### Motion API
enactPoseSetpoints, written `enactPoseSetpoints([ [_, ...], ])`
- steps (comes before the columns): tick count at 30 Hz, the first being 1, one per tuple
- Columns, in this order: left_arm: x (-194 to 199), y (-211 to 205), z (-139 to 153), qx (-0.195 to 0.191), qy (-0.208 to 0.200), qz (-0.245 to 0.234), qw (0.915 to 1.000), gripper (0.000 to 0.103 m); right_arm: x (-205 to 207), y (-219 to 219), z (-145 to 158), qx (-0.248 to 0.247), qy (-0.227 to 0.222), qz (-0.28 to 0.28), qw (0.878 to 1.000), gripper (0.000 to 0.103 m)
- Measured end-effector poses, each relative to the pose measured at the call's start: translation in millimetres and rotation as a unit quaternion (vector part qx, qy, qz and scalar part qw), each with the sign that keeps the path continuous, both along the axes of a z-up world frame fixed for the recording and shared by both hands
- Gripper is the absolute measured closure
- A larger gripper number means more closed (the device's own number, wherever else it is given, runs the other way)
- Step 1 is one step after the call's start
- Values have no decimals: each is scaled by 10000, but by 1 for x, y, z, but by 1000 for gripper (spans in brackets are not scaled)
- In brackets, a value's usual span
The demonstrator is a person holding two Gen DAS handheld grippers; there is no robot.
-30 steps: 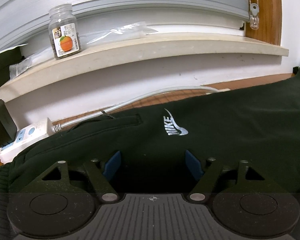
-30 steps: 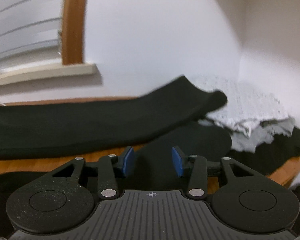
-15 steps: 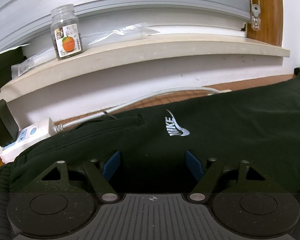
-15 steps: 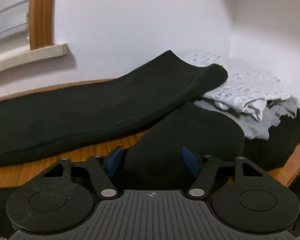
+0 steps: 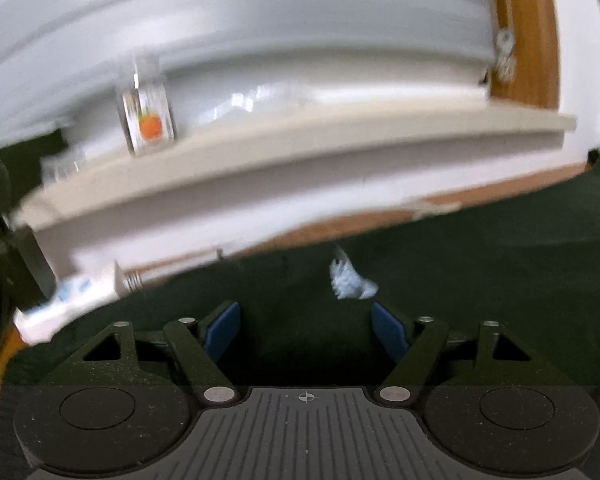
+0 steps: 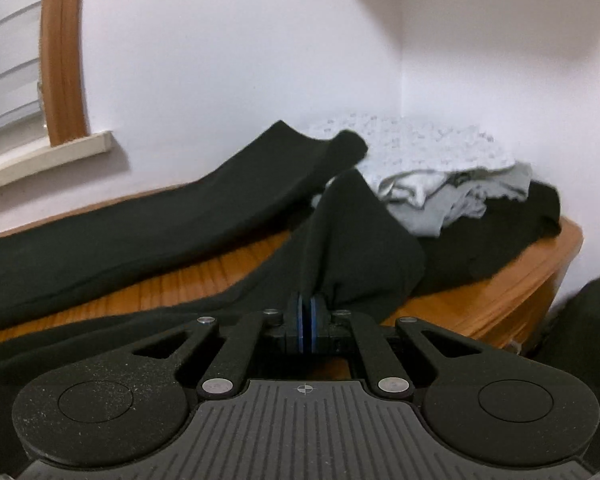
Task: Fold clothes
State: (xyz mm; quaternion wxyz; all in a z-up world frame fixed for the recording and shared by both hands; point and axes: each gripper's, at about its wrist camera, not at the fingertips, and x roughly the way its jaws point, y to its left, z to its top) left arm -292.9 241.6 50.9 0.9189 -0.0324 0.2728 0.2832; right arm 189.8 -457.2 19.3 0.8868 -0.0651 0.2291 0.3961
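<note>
Motion blur smears the left wrist view: left claw (image 5: 306,330) released, spread above black trousers (image 5: 480,264), their white logo (image 5: 350,280) unreadable. Jar (image 5: 146,118) above them on windowsill (image 5: 300,148), label indistinct. Right wrist view: right claw (image 6: 305,322) clenched on a trouser leg (image 6: 360,248) bunched above wooden worktop (image 6: 500,292); pinched edge hidden.

The wooden table (image 6: 500,280) shows bare strips between the two black trouser legs (image 6: 140,236) and along its right edge. A heap of white and grey clothes (image 6: 440,176) fills the far right corner. The windowsill (image 5: 300,148), bearing a jar (image 5: 148,120), overhangs the far edge; a power strip (image 5: 72,296) blocks the far left.
</note>
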Motion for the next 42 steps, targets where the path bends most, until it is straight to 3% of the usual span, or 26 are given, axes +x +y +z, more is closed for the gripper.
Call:
enactPoseSetpoints([
  [5, -17, -64, 30, -124, -140, -412, 9990, 26, -4, 2, -6, -4, -3, 0, 10000, 98],
  [11, -50, -142, 40, -595, -515, -1058, 9913, 25, 0, -1, -9, 77, 80, 50, 9999, 97],
  [16, -73, -192, 36, -426, -527, -1396, 9879, 32, -3, 3, -9, -46, -43, 62, 10000, 97],
  [19, -81, -200, 30, -486, -467, -1521, 9861, 35, -3, 1, -10, 19, -26, 52, 10000, 97],
  [25, -77, -202, 20, -185, -127, -1460, 9890, 31, -3, 2, -9, -18, -9, 71, 10000, 96],
  [30, -76, -200, 10, -216, 134, -1751, 9842, 30, -2, 1, -9, 16, 47, 61, 10000, 96],
  [32, -69, -198, 6, -246, 187, -1909, 9811, 37, -1, 2, -9, 32, 73, 67, 9999, 96],
  [34, -60, -196, 1, -236, 343, -1982, 9793, 69, -3, 4, -7, 62, 2, 117, 9999, 98],
  [36, -55, -195, 0, -166, 405, -2120, 9763, 85, -6, 6, -4, 134, -101, 219, 9996, 98],
  [38, -54, -190, 3, -237, 281, -2144, 9761, 89, -8, 8, 3, 267, -172, 324, 9990, 99],
  [42, -62, -169, 21, -694, -349, -2032, 9761, 90, -13, 15, 28, 603, -493, 508, 9957, 99],
])
